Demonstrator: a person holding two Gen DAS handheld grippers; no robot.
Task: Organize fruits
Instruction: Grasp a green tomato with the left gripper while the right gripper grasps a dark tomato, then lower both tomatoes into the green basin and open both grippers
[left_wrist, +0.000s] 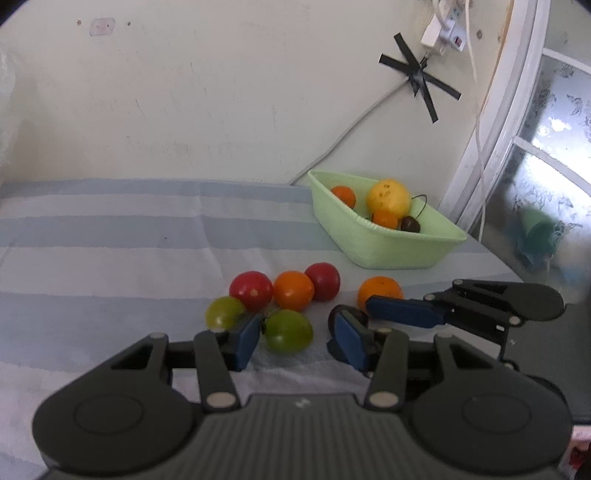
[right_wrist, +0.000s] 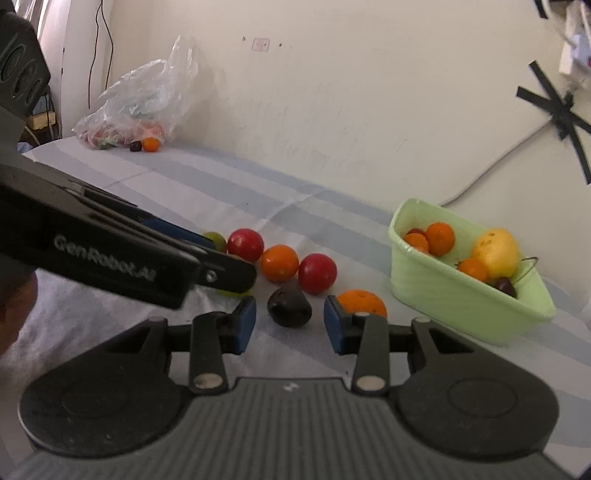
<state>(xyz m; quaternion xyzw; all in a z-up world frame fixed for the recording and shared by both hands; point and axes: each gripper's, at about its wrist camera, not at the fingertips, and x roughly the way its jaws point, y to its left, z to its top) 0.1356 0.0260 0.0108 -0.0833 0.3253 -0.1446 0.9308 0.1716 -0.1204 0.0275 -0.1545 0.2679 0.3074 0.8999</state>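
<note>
Now your left tool (left_wrist: 301, 338) gapes wide around the green fruit (left_wrist: 288, 329); your right tool (right_wrist: 290, 325) gapes wide before the dark fruit (right_wrist: 289, 307).

A cluster of round red, orange and green fruits (left_wrist: 291, 290) lies on the striped cloth-covered table (left_wrist: 110, 236), before the wall. The pale green plastic basket (left_wrist: 373, 240) stands behind and to the right of it, holding a yellow fruit (left_wrist: 388, 197) and small oranges. A clear plastic bag (right_wrist: 147, 99) sits far left, against the wall
</note>
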